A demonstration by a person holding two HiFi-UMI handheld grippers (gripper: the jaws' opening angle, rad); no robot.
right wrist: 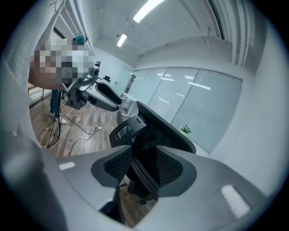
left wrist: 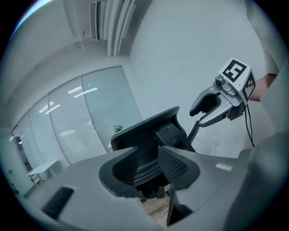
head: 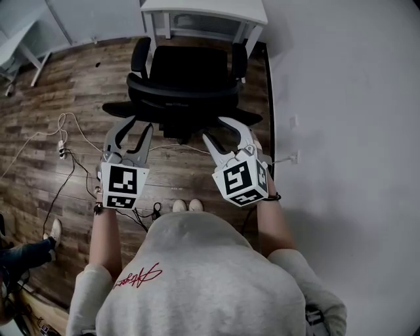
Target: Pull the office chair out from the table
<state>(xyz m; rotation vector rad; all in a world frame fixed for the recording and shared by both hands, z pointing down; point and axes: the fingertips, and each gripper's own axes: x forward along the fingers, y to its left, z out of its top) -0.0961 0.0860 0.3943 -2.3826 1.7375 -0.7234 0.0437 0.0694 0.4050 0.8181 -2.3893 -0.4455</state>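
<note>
Black mesh-back office chair (head: 187, 85) stands at white table (head: 203, 10), seat end by table's edge, backrest toward the person. Not pulled out yet.

L gripper (head: 136, 129): fingers apart, nothing clamped. Tips sit just short of backrest's rear rim, L side. R gripper (head: 218, 131): fingers apart too, empty, tips at rim's R side. In each gripper view the chair shows through the gap betw. the pads; no pad seen pressing on it.

Pose: both forearms bare and stretched fwd, grippers side by side, well apart, marker cubes facing the head cam, fingers pointing at chair w/ slight downward tilt.

View diffs: head view alone gives table, wood-plank floor (head: 59, 85) and loose cables (head: 72, 131). L gripper view adds glass partition w/ blinds (left wrist: 81, 122), small green plant (left wrist: 118, 129), and R gripper from the side. R gripper view adds ceiling light strips (right wrist: 146, 9) and L gripper.
</note>
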